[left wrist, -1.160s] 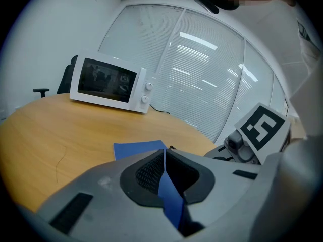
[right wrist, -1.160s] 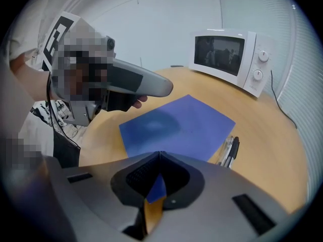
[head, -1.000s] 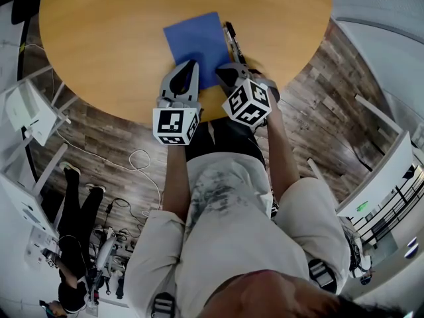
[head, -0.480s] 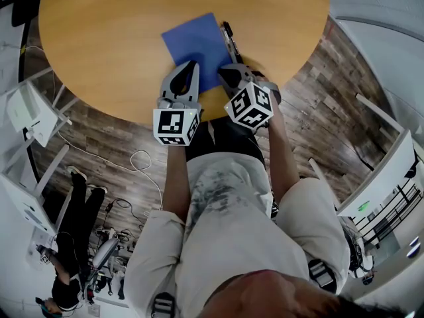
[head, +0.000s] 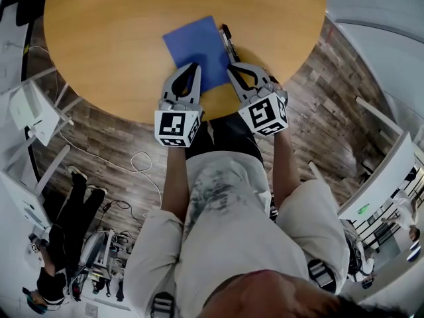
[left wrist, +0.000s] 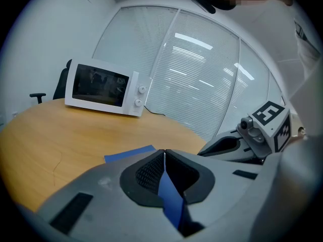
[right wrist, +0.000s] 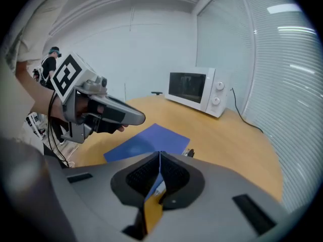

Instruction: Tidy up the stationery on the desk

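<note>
The blue sheet [head: 199, 45] is lying flat on the round wooden worktop [head: 112, 52], upper centre of the head view, with a black pen [head: 227, 40] lying along its right edge; the left gripper [head: 192, 65] is hovering over the sheet's lower left corner, jaws pressed together on nothing; the right gripper [head: 232, 67] is hovering at the pen's near end, jaws likewise closed tip to tip.

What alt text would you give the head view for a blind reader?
Seen from above, a person at a round wooden table holds two claws: the left claw grips the near edge of a blue sheet; the right claw, closed, is by the near end of a black pen.
</note>
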